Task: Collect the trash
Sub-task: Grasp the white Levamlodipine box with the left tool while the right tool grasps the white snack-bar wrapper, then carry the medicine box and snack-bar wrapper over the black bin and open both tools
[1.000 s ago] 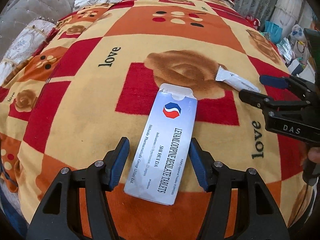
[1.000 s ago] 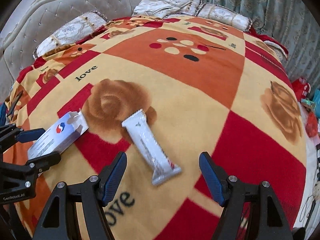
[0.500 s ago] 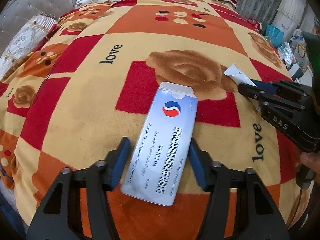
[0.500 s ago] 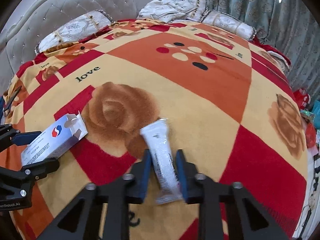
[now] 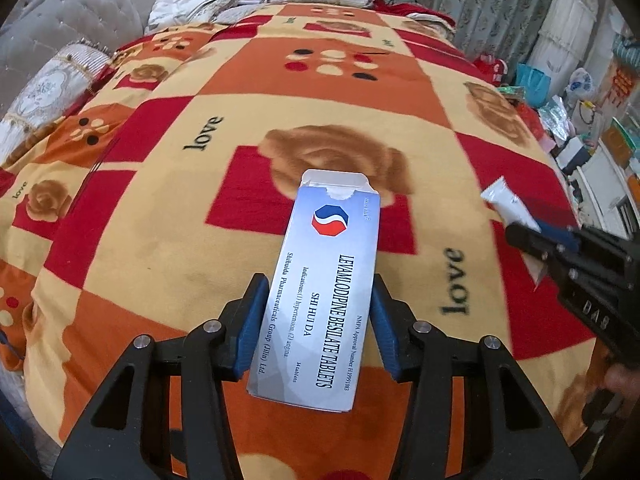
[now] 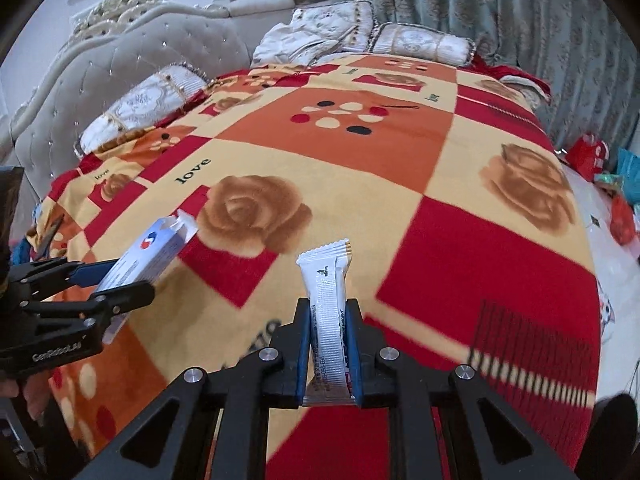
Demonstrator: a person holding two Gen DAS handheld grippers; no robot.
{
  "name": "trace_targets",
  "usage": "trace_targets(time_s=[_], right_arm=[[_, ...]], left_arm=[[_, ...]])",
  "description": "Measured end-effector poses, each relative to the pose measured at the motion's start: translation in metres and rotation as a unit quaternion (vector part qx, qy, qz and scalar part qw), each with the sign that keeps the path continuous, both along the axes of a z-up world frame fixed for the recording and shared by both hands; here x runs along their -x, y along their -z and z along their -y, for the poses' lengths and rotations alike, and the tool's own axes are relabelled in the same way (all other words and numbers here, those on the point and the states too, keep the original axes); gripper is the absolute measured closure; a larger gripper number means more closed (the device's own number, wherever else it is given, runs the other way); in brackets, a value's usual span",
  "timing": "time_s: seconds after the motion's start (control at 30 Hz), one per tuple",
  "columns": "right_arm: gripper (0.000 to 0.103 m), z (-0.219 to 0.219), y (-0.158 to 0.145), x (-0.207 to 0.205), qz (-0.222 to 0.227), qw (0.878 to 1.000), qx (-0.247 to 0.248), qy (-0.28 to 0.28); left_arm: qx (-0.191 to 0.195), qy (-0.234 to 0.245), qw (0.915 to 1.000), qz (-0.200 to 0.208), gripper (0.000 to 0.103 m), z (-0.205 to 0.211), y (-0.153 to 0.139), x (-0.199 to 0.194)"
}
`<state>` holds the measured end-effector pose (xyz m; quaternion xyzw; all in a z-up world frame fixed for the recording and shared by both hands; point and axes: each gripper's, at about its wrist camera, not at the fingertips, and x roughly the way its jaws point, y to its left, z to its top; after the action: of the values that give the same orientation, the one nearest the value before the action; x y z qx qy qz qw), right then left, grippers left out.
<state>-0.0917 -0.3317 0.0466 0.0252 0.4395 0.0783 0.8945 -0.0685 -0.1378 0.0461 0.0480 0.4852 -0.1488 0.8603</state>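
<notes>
Left gripper (image 5: 318, 316): its jaws are closing, and the two blue pads press on the long sides of the pill box. It holds the box.
Pill box (image 5: 320, 292): a long white and blue box with a red and blue mark and black words on top. The end flap far from the gripper is open. The box is lifted off the blanket, as the right wrist view shows (image 6: 150, 254). It hangs over the near part of the blanket, toward its left side.
Right gripper (image 6: 329, 344): its jaws are shut tight on the white packet. The blue pads squeeze the packet from both sides.
White packet (image 6: 326, 292): a long thin wrapper with crimped ends and small print. It stands up between the pads, and its top end sticks out past the fingertips. In the left wrist view it shows at the right (image 5: 508, 204), pinched in the other gripper's tip.
Blanket (image 6: 400, 184): it covers the bed. It has red, orange and cream squares, brown roses and the word "love".
Pillows (image 6: 148, 100): white and gold ones lie along the far edge and the left side of the bed.
Headboard (image 6: 120, 60): grey and padded, at the left.
Curtain (image 6: 520, 8): green-grey, behind the far edge of the bed.
Hand (image 6: 36, 396): fingers show under the left gripper at the left edge.
</notes>
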Motion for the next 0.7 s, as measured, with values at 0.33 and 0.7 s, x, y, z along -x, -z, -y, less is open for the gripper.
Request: trace_targets(time_s=[0.33,0.7], right_arm=[[0.088,0.025,-0.008,0.050,0.007,0.999,-0.007,0.035],[0.088,0.074,-0.017,0.093,0.014,0.996,-0.007,0.093]], left_arm=[[0.005,0.037,0.9992,0.014,0.055,0.046,-0.015,0.033],[0.013,0.089,0.9957,0.018,0.055,0.111,-0.022,0.058]])
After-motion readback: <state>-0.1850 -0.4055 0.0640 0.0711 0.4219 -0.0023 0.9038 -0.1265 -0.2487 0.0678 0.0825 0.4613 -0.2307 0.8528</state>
